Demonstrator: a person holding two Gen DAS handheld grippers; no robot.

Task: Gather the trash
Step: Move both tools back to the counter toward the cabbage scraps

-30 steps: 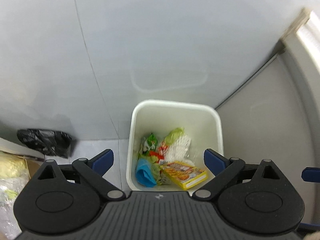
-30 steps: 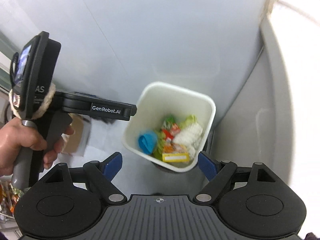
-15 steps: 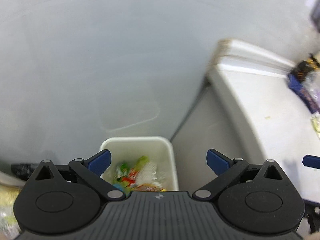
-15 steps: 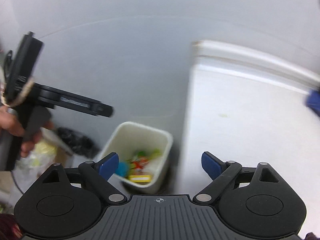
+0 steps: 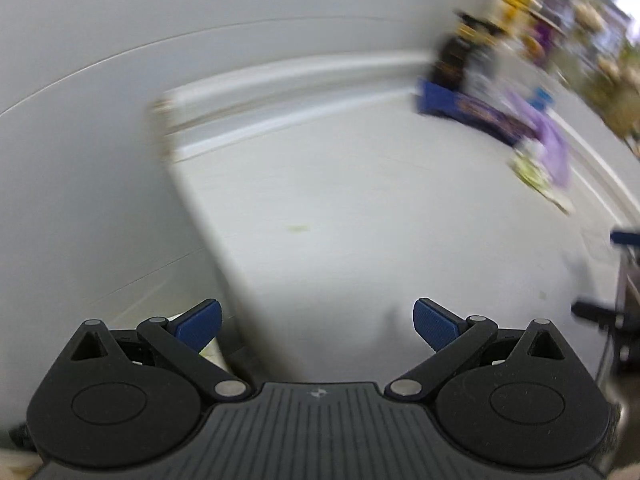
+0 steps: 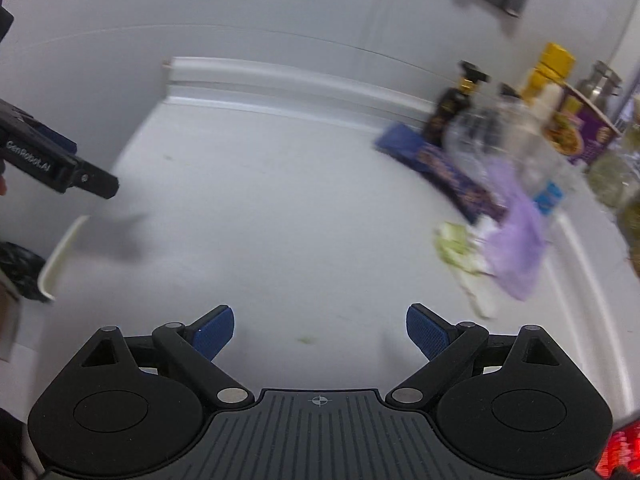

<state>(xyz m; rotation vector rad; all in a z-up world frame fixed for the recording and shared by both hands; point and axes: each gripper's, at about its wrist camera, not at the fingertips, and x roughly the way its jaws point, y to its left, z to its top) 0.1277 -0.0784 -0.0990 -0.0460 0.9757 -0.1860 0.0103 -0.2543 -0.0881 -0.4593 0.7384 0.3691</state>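
Blurred trash lies at the right of a white counter (image 6: 280, 200): a purple wrapper (image 6: 516, 248), a pale green and white wrapper (image 6: 460, 248) and a long dark blue packet (image 6: 440, 168). The left wrist view shows the same purple wrapper (image 5: 552, 148) and blue packet (image 5: 464, 108) at its upper right. My right gripper (image 6: 320, 326) is open and empty above the counter's front. My left gripper (image 5: 316, 320) is open and empty over the counter's left edge. Only the white bin's rim (image 6: 60, 256) shows, low on the left, under my left gripper (image 6: 108, 186).
Bottles stand at the back right of the counter: a dark sauce bottle (image 6: 452, 108), a yellow-capped one (image 6: 548, 72), a clear plastic one (image 6: 536, 152), and a purple box (image 6: 580, 136). A black bag (image 6: 20, 268) lies beside the bin. The grey wall runs behind.
Both views have swung up and to the right, from the bin on the floor to the counter. The bin has slid off to the lower left. Both grippers stay open and empty.
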